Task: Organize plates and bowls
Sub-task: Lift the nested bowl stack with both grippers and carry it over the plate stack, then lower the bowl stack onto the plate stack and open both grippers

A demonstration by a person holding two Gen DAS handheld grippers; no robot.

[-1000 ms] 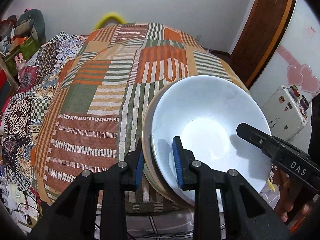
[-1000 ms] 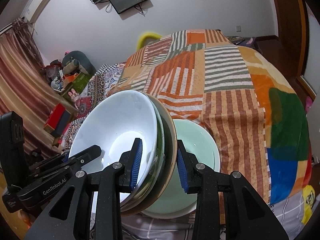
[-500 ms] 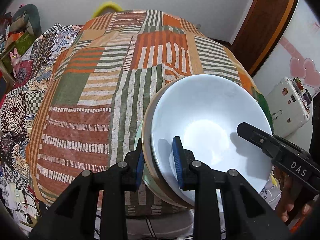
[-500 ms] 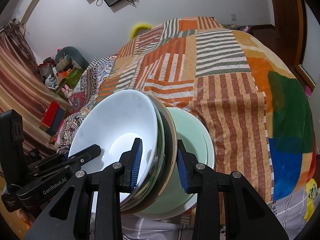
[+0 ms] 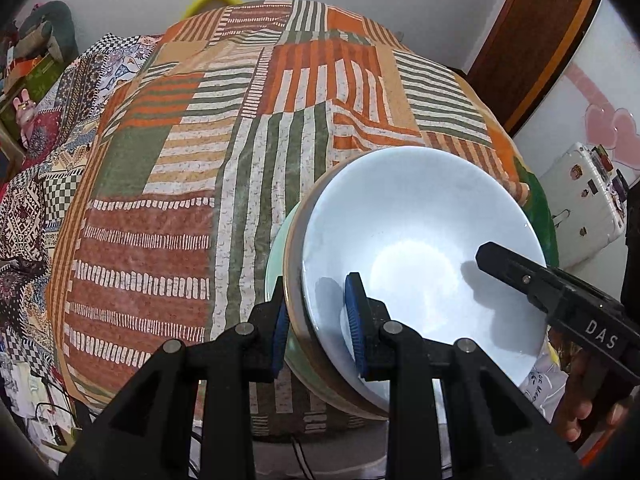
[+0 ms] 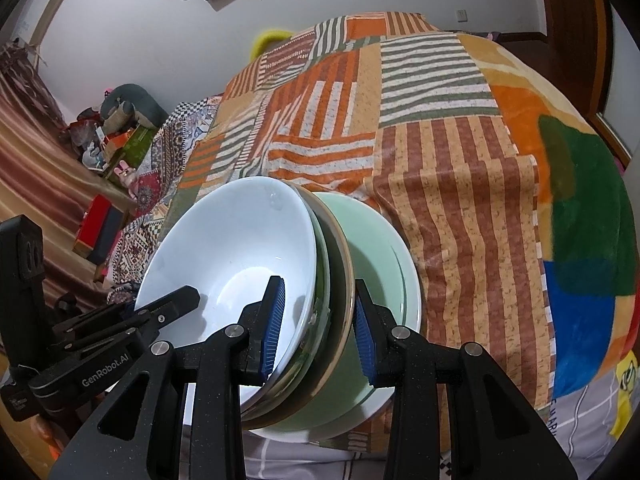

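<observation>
A stack of a white bowl (image 5: 420, 264) nested in a brown-rimmed plate (image 5: 294, 280) is held tilted above a pale green plate (image 6: 380, 280) that lies on the patchwork bed cover. My left gripper (image 5: 318, 324) is shut on the stack's near rim. My right gripper (image 6: 318, 324) is shut on the opposite rim, one pad inside the white bowl (image 6: 240, 256), one behind the brown-rimmed plate (image 6: 344, 280). Each gripper shows in the other's view.
The striped patchwork cover (image 5: 240, 140) spreads far and left. A dark wooden door (image 5: 532, 40) and a white case (image 5: 580, 200) stand at the right. Clutter and boxes (image 6: 112, 128) lie beside the bed at the left.
Both grippers have carried the bowl stack forward and down over the bed; the green plate now shows closer beneath it. The grips have not changed.
</observation>
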